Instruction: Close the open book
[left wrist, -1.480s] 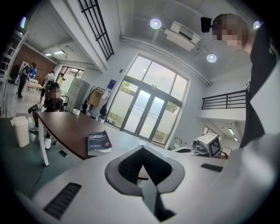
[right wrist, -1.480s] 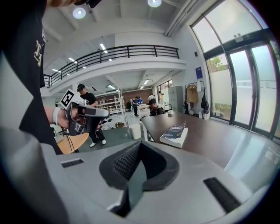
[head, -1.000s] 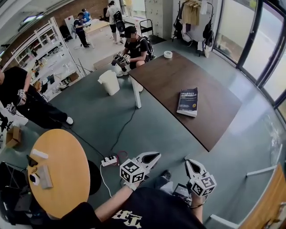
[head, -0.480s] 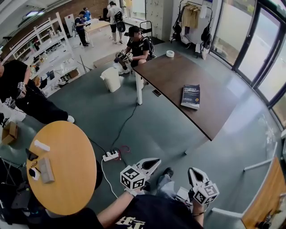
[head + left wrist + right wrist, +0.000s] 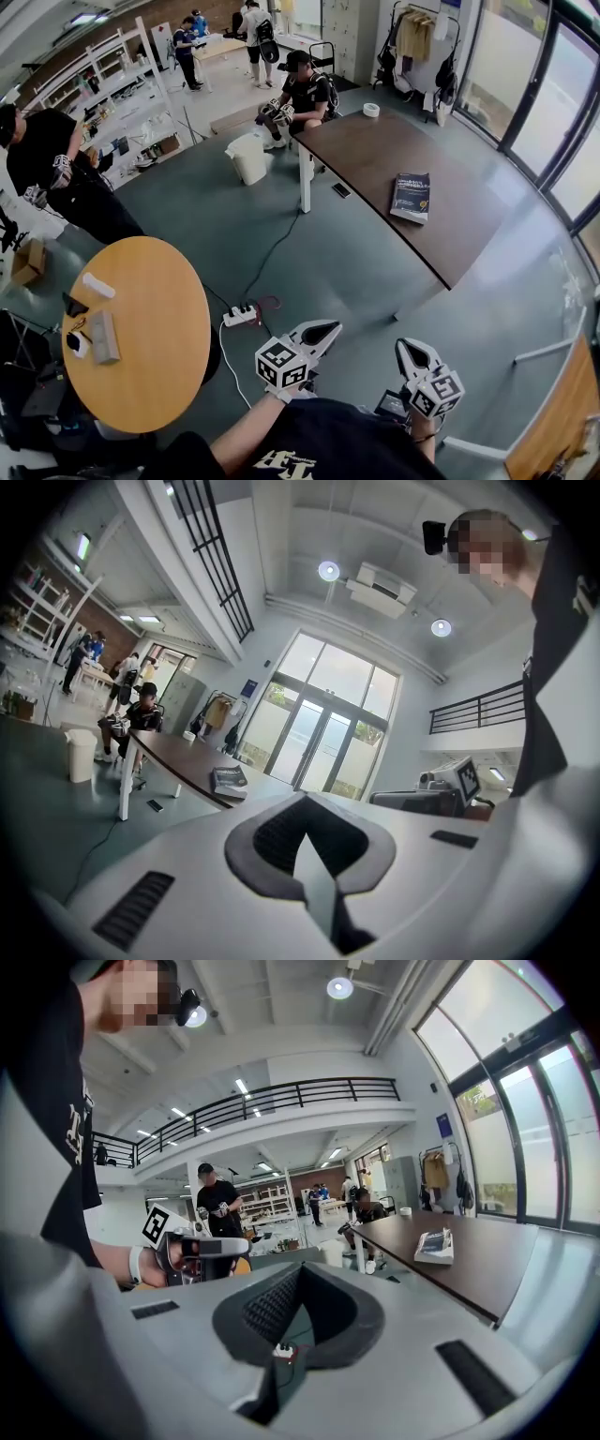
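A dark-covered book (image 5: 411, 197) lies closed and flat on the long brown table (image 5: 370, 150), far across the floor from me. It also shows small in the left gripper view as the book (image 5: 228, 780) and in the right gripper view as the book (image 5: 436, 1244). My left gripper (image 5: 328, 328) and right gripper (image 5: 405, 345) are held close to my body at the bottom of the head view, both shut and empty. The left gripper (image 5: 303, 801) points towards the table. From the right gripper (image 5: 298, 1277) the left gripper (image 5: 202, 1249) shows beside it.
A round wooden table (image 5: 141, 328) with small items stands at the lower left. A power strip (image 5: 240, 316) and its cable lie on the floor ahead. A white bin (image 5: 251, 157), a seated person (image 5: 305, 94) and a tape roll (image 5: 371, 110) are near the table's far end.
The whole head view has shifted: the round table has come further into the picture and the book table sits higher. Both grippers stay shut and keep their place at the bottom.
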A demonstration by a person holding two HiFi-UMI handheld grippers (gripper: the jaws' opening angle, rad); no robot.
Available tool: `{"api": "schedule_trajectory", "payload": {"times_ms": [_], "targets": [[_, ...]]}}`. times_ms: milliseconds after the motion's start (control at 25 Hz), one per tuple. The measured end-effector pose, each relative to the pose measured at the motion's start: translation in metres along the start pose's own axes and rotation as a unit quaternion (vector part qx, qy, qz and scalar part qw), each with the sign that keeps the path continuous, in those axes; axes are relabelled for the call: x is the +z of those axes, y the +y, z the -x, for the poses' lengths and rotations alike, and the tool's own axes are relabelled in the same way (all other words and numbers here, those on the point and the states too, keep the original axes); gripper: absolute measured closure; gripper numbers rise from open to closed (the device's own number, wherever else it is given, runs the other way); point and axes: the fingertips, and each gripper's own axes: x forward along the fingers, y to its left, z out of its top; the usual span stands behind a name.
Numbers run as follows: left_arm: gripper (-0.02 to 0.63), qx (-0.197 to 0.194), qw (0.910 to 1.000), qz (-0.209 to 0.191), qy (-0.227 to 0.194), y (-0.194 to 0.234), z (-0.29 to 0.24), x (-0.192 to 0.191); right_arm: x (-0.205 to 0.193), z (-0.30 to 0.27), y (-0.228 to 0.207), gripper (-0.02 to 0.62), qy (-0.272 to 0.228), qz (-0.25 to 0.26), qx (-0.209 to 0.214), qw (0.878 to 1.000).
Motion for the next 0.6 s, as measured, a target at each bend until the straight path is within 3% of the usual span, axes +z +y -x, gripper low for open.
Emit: {"api": "schedule_trajectory", "payload": {"times_ms": [200, 600], "targets": [[0.600, 0.006, 0.9999, 0.008, -0.005, -0.027, -0.022, -0.004, -0.002, 0.026, -0.023, 0.607, 0.007, 0.011, 0.004, 1.000], [0.601, 0.003, 0.9996, 0.001, 0.029, -0.084, -0.070, -0.035, -0.019, 0.084, -0.076, 0.607, 0.006, -0.003, -0.010, 1.000]]}}
